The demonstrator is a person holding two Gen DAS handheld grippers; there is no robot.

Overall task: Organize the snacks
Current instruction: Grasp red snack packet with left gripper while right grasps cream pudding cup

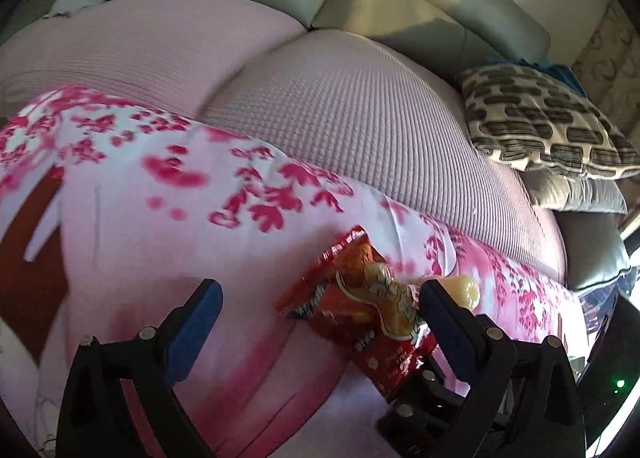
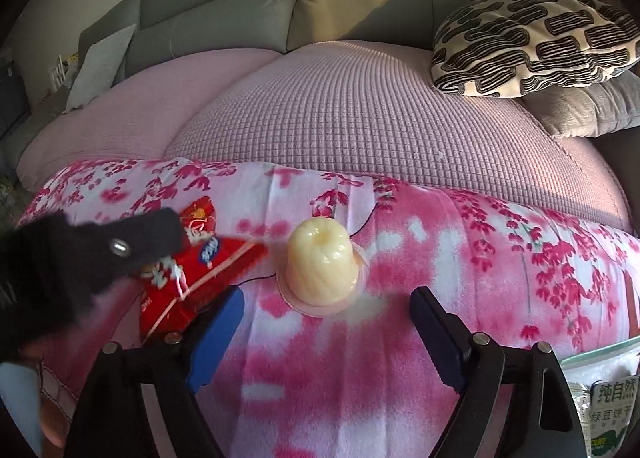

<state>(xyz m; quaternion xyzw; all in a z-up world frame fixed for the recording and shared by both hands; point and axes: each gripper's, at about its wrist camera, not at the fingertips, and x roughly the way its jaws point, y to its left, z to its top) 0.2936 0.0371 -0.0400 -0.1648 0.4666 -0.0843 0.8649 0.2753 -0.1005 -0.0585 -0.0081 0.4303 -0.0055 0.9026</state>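
Observation:
A red snack packet (image 1: 360,318) lies on the pink flowered cloth (image 1: 160,226). My left gripper (image 1: 320,310) stands open over it; the packet sits between the blue pads, close to the right-hand one, and is not pinched. A pale yellow jelly cup (image 2: 322,262) stands upside down on the cloth, just beyond the fingertips of my right gripper (image 2: 328,318), which is open with nothing between its pads. In the left wrist view the jelly cup (image 1: 468,290) peeks out behind the right-hand finger. The red packet (image 2: 200,278) lies left of the cup, partly under the blurred black finger (image 2: 148,238) of my left gripper.
A pink waffle-weave sofa seat (image 2: 360,118) rises behind the cloth, with grey back cushions (image 2: 220,18). A black-and-cream patterned pillow (image 2: 532,42) lies at the right. A green-and-white packet (image 2: 604,402) sits at the lower right edge. A hand shows at the lower left.

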